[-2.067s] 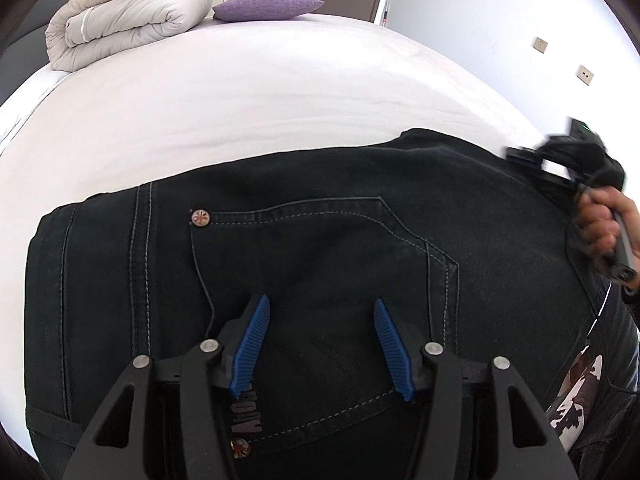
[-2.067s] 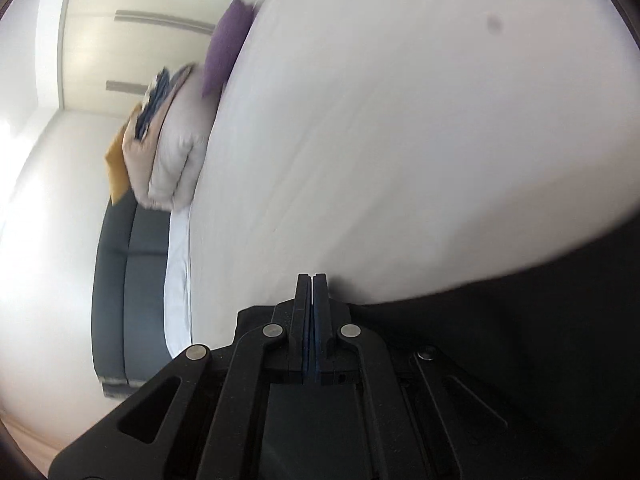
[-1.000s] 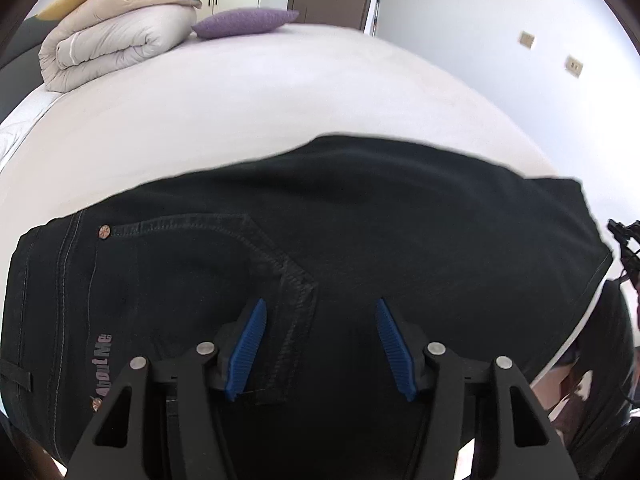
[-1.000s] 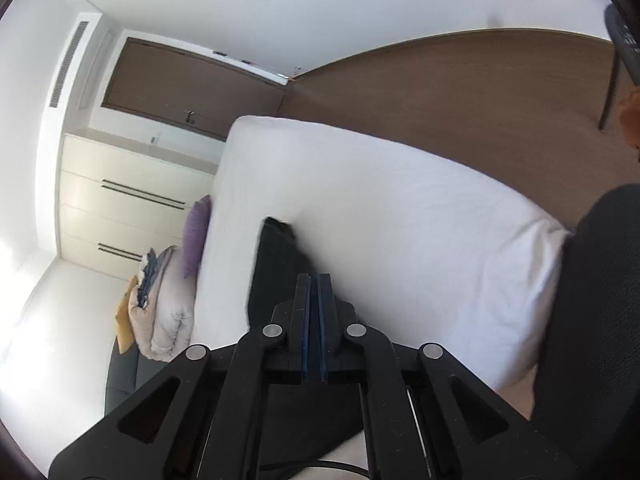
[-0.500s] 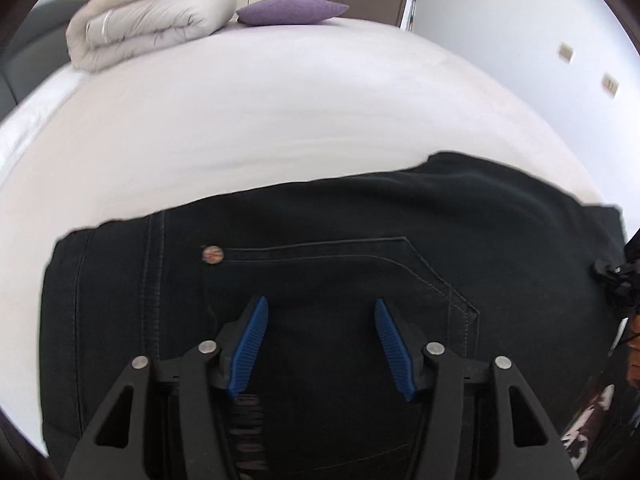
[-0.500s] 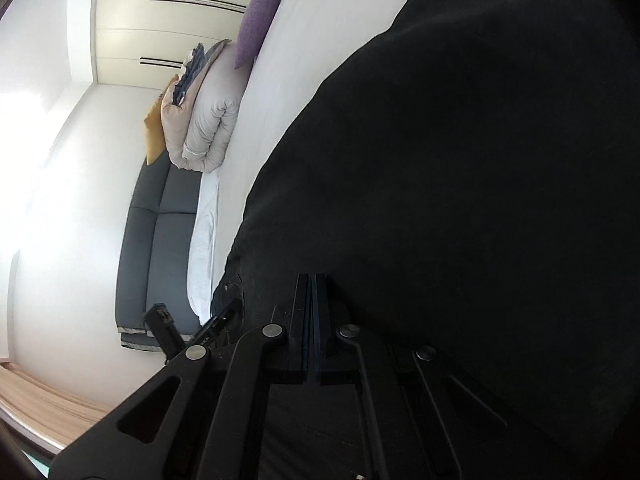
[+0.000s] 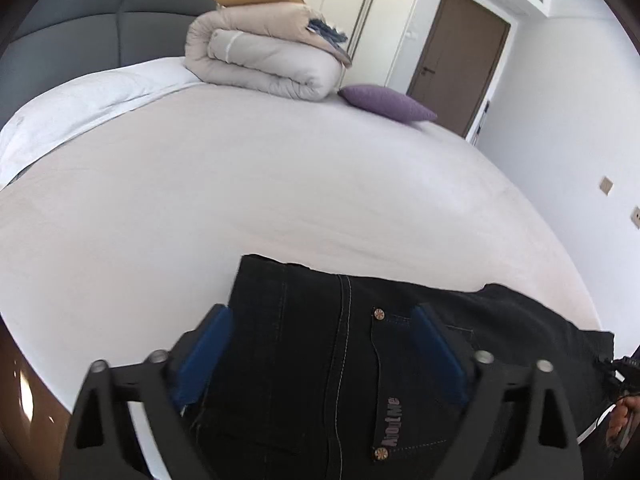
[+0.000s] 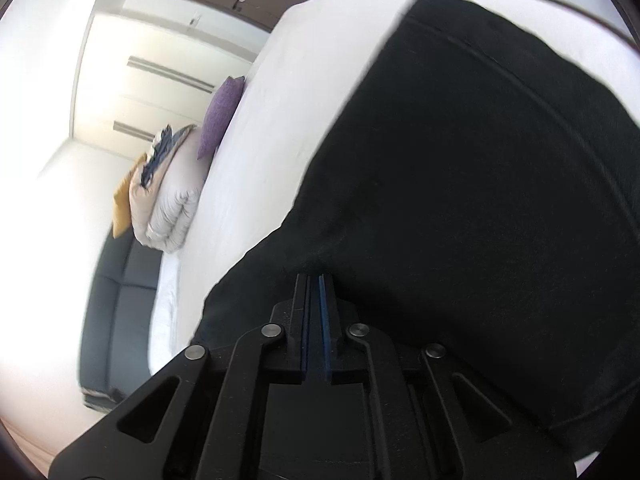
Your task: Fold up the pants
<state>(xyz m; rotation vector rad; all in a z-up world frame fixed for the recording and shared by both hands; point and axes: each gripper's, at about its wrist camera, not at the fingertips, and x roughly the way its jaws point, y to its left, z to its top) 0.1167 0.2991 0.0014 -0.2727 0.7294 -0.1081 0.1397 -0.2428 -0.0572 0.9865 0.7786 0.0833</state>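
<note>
The black jeans [image 7: 360,380] lie folded into a compact block on the near part of the bed [image 7: 280,200], toward six o'clock in the left wrist view, with a back pocket, rivets and a small label facing up and the white sheet bare beyond them. The fold looks close to finished, so the step in hand reads as letting go and tidying. To do that well, each gripper should come away without dragging denim with it: lift clear first, then, if the stack needs squaring, press lightly on the top layer and nudge the edges in line rather than pinching again, since thick denim tends to spring a fold open when tugged. The left gripper [image 7: 320,344] hangs over the jeans, tipped downward toward the bed, its jaws opening and now wide apart; the blue pads [image 7: 208,344] stand either side of the side seam and pocket corner, with fabric below them but nothing pressed between. The right gripper [image 8: 315,284] also points down at a slant, rolled so that the bed runs up the picture. Its jaws are opening from nearly together, a thin slit showing between them, and dark denim [image 8: 480,200] fills the view from twelve to four o'clock; no cloth shows in that slit. A rolled duvet [image 7: 264,60] and a purple cushion [image 7: 386,102] sit well apart at twelve o'clock, by the headboard [image 7: 100,28].
</note>
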